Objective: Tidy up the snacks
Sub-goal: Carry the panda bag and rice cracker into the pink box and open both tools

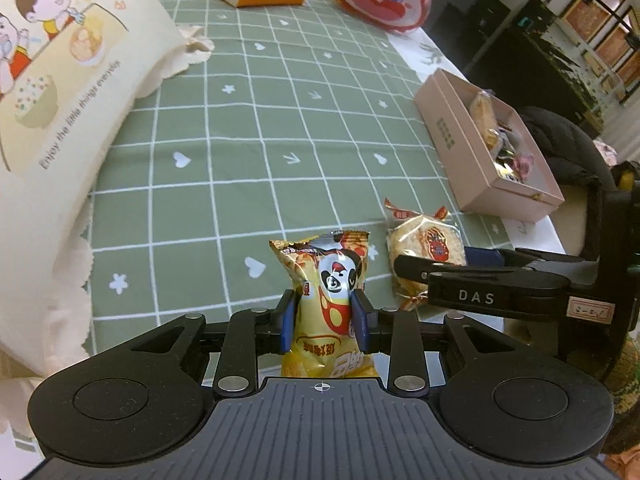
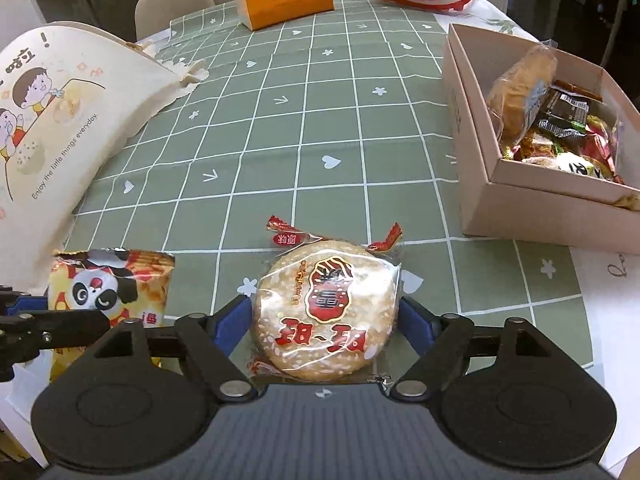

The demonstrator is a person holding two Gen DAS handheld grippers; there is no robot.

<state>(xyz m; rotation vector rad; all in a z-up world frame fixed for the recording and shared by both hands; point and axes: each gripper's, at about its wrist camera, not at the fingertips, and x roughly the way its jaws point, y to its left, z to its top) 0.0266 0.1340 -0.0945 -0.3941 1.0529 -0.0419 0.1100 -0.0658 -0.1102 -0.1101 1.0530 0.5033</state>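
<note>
- Left gripper (image 1: 325, 322) clamps the panda snack packet (image 1: 326, 280); pickup step.
- Right gripper (image 2: 325, 322) jaws wide, straddling the rice cracker (image 2: 325, 322); contact unclear.
- Next: carry to pink box (image 2: 520, 216), right of frame.

A yellow panda packet (image 1: 328, 300) is seen upright at lower centre of the left view, pinched at its waist. Right of it, a round rice cracker (image 2: 326, 312) in clear wrap lies flat. At the right edge, snacks are piled in a pink box (image 2: 476, 184).

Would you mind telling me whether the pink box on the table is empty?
No, the pink box already holds several wrapped snacks, piled together inside its open top in the right wrist view.
</note>
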